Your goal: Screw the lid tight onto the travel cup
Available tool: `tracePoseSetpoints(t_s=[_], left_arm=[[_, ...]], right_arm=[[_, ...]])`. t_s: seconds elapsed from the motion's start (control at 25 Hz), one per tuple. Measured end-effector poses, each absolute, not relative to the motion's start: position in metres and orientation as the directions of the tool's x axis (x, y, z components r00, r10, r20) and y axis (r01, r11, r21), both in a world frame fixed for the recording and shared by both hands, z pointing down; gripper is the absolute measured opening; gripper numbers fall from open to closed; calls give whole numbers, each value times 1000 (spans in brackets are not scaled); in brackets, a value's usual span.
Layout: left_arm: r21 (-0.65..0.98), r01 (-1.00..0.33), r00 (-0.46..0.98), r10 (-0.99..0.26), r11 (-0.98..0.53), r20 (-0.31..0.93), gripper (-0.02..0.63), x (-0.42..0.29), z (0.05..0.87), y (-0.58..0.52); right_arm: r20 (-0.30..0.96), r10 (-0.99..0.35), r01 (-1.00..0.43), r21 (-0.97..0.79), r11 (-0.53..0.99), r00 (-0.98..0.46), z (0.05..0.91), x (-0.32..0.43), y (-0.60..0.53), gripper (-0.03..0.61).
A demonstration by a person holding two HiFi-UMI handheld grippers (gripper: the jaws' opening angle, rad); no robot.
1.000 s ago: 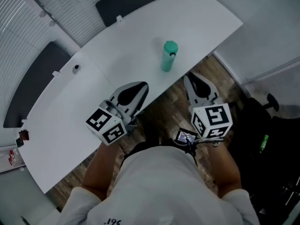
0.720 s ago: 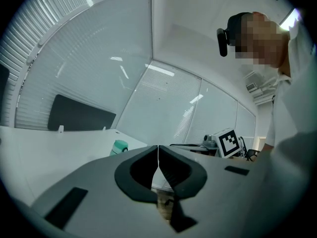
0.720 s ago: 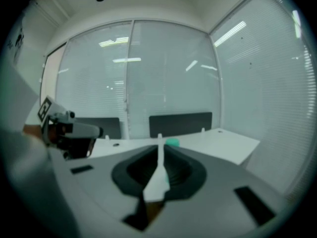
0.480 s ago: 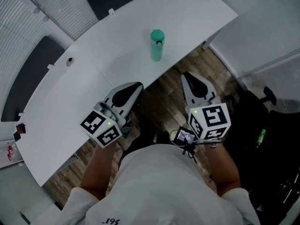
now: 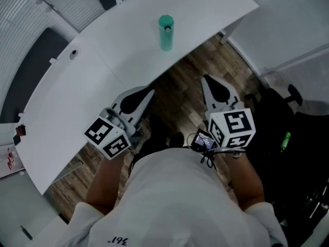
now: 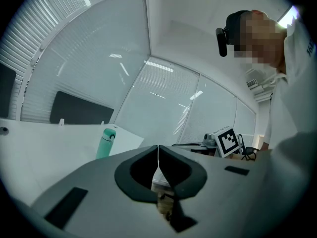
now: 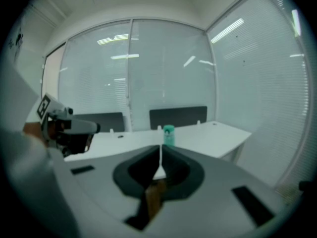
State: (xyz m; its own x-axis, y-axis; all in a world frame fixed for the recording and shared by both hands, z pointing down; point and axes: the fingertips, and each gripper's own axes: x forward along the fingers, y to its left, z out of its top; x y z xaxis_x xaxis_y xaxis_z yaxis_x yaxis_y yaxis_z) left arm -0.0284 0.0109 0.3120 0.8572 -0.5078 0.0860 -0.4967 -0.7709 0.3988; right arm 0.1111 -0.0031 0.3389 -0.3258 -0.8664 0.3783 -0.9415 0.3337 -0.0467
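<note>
The green travel cup [image 5: 165, 32] stands upright with its lid on, near the front edge of the white table [image 5: 103, 76]. It also shows small and far off in the left gripper view [image 6: 105, 143] and the right gripper view [image 7: 169, 135]. My left gripper [image 5: 149, 90] is held back from the table edge, shut, nothing in it [image 6: 158, 147]. My right gripper [image 5: 206, 79] hangs over the wooden floor, well short of the cup. Its jaws have just closed to shut with nothing between them [image 7: 161, 145].
Dark divider panels [image 5: 31, 81] stand behind the table. A black office chair [image 5: 288, 122] with a small green item [image 5: 284, 142] is at the right. A round cable hole [image 5: 73, 53] marks the tabletop. Wooden floor [image 5: 180, 86] lies between me and the table.
Both grippers have drawn back from the table toward the person's body. The cup and table now sit higher and farther off in the head view. The cup has stayed where it stood.
</note>
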Motion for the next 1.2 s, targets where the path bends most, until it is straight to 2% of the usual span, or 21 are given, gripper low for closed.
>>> tracePoseSetpoints(t_s=[0.6, 1.2], left_arm=[[402, -470, 877, -467, -786, 114, 31, 2, 318, 72], [407, -438, 896, -427, -801, 123, 31, 27, 322, 86]], right_arm=[[398, -848, -931, -47, 361, -349, 347, 130, 53, 21], [409, -835, -924, -58, 377, -367, 355, 133, 65, 21]])
